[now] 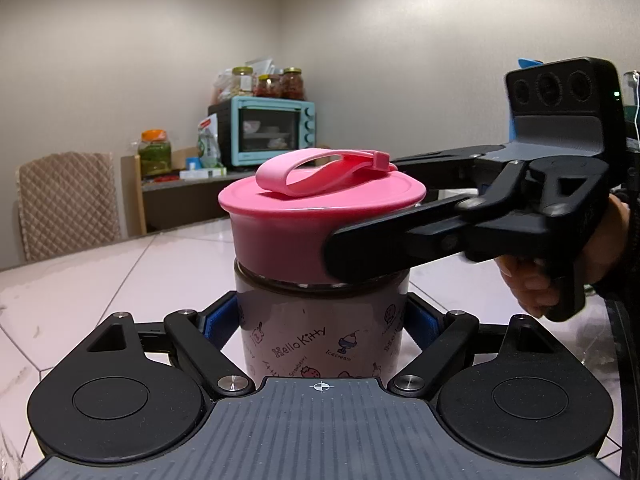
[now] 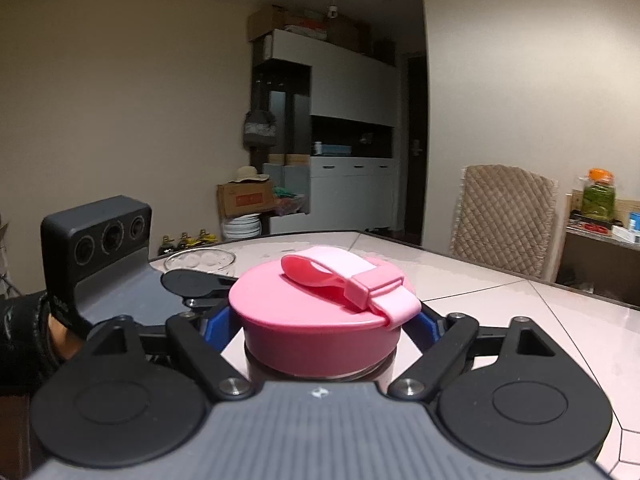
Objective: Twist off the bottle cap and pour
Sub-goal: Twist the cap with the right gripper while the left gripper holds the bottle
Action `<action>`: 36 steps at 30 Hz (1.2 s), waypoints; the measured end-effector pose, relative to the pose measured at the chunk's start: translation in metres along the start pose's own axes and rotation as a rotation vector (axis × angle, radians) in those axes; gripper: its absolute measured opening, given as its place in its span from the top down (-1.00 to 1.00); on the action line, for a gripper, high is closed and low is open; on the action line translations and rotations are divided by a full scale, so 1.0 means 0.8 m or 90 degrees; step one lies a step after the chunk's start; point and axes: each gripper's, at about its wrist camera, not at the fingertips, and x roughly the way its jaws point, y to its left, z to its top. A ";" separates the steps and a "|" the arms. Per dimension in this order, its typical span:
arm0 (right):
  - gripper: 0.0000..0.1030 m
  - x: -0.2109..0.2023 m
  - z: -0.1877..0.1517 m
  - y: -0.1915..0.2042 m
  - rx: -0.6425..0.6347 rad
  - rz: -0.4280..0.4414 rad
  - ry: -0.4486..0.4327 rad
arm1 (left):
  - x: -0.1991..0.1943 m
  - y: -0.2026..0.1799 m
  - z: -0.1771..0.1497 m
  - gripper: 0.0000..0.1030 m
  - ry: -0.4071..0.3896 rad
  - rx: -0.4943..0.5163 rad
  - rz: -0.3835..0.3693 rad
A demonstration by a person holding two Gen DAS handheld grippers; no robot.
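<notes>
The pale cylindrical bottle (image 1: 320, 332) printed "Hello Kitty", "Icecream" and "Strawberry" stands on the white tiled table (image 1: 80, 288), clenched at its body by the left gripper (image 1: 320, 320). The right gripper (image 2: 322, 320) straddles the bottle's wide pink strap-topped cap (image 2: 320, 320), its jaws released around it. Only the right wrist view shows a clear glass bowl (image 2: 200, 262) behind; the left shows a turquoise toaster oven (image 1: 266, 130).

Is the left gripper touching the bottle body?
Touching: the left wrist view shows the left gripper with blue fingers pressed against both sides of the bottle.
</notes>
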 end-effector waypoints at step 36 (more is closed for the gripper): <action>-0.65 0.023 -0.016 0.054 0.044 -0.197 -0.019 | -0.001 -0.004 -0.001 -0.73 0.000 0.000 -0.001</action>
